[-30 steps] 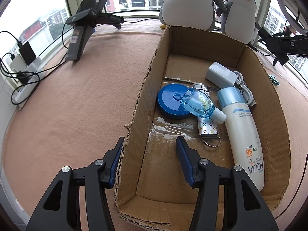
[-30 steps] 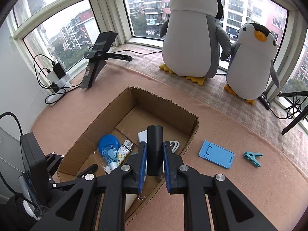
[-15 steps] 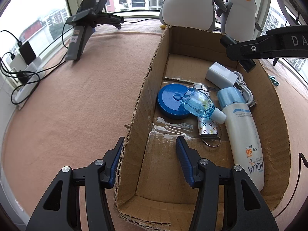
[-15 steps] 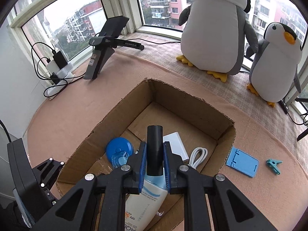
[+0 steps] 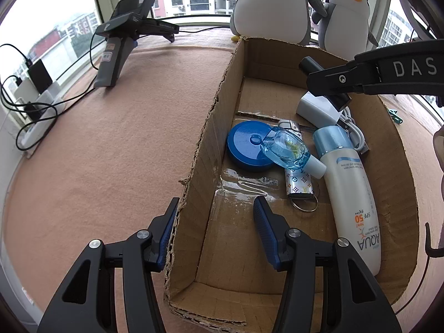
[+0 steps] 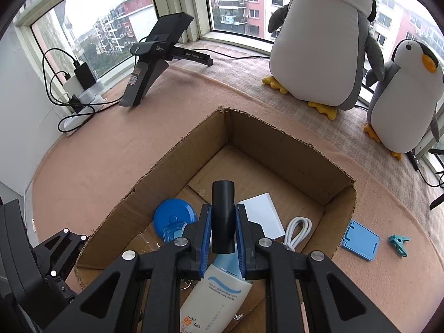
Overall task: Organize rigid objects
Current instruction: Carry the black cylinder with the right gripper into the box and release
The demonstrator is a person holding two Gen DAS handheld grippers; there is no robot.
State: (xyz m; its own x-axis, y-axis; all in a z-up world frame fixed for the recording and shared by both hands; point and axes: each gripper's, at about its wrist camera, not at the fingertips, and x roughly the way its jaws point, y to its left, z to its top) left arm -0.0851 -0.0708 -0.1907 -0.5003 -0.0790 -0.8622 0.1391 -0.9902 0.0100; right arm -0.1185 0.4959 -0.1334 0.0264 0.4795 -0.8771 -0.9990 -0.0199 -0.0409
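An open cardboard box (image 5: 211,127) (image 6: 177,152) lies on the pink cloth. Inside it are a blue round lid (image 5: 247,145) (image 6: 170,216), a clear blue bottle (image 5: 287,149), a patterned lighter with a key ring (image 5: 298,184), a white sunscreen bottle (image 5: 349,188) (image 6: 216,291), a white charger (image 5: 316,108) (image 6: 262,212) and a white cable (image 6: 298,230). My right gripper (image 6: 223,236) (image 5: 328,84) hangs over the box, shut on a black cylinder (image 6: 223,216) (image 5: 309,65). My left gripper (image 5: 213,230) is open, its fingers astride the box's left wall near the front corner.
Two plush penguins (image 6: 322,41) (image 6: 408,102) stand behind the box by the window. A black stand (image 5: 122,47) (image 6: 155,58) and chargers with cables (image 5: 33,100) sit at the left. To the right of the box lie a blue phone stand (image 6: 360,240) and a teal clip (image 6: 398,245).
My right gripper has carried the black cylinder forward and down over the box's inside. The left gripper has not moved.
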